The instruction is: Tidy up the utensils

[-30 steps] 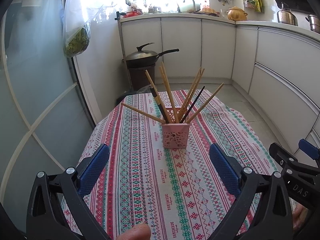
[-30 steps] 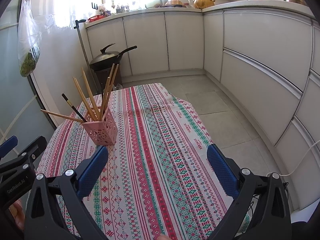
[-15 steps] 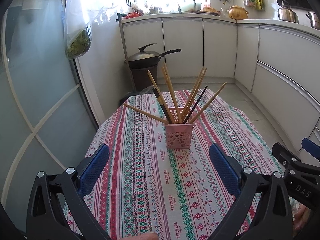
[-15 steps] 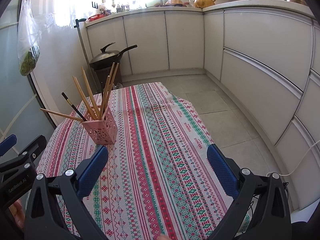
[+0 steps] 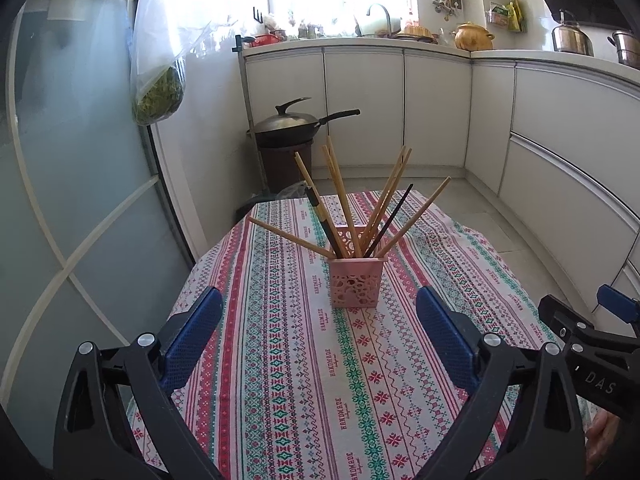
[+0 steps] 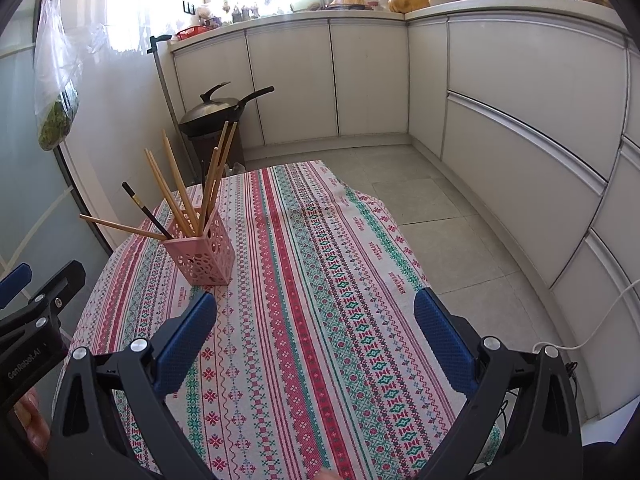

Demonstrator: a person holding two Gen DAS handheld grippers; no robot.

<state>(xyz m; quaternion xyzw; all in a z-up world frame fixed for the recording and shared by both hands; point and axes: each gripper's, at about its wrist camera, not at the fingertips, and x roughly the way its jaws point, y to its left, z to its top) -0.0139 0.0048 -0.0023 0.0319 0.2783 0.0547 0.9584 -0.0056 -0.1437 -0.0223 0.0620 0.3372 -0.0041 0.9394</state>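
A pink perforated holder [image 5: 355,282] stands on the patterned tablecloth [image 5: 304,380] and holds several wooden chopsticks [image 5: 340,196] and two dark ones, fanned outward. It also shows in the right wrist view [image 6: 204,256], at the left. My left gripper [image 5: 318,336] is open and empty, hovering over the cloth short of the holder. My right gripper [image 6: 314,340] is open and empty, over the cloth to the right of the holder. Each gripper shows at the edge of the other's view.
A lidded wok [image 5: 292,124] sits on a dark stand beyond the table's far edge. A plastic bag of greens [image 5: 158,92] hangs at the left by a glass door. White cabinets [image 6: 520,120] run along the back and right. The table's right edge drops to the tiled floor [image 6: 440,216].
My left gripper has drawn back and risen slightly, so the holder looks a little farther away. The right gripper has barely moved. The chopsticks have not shifted.
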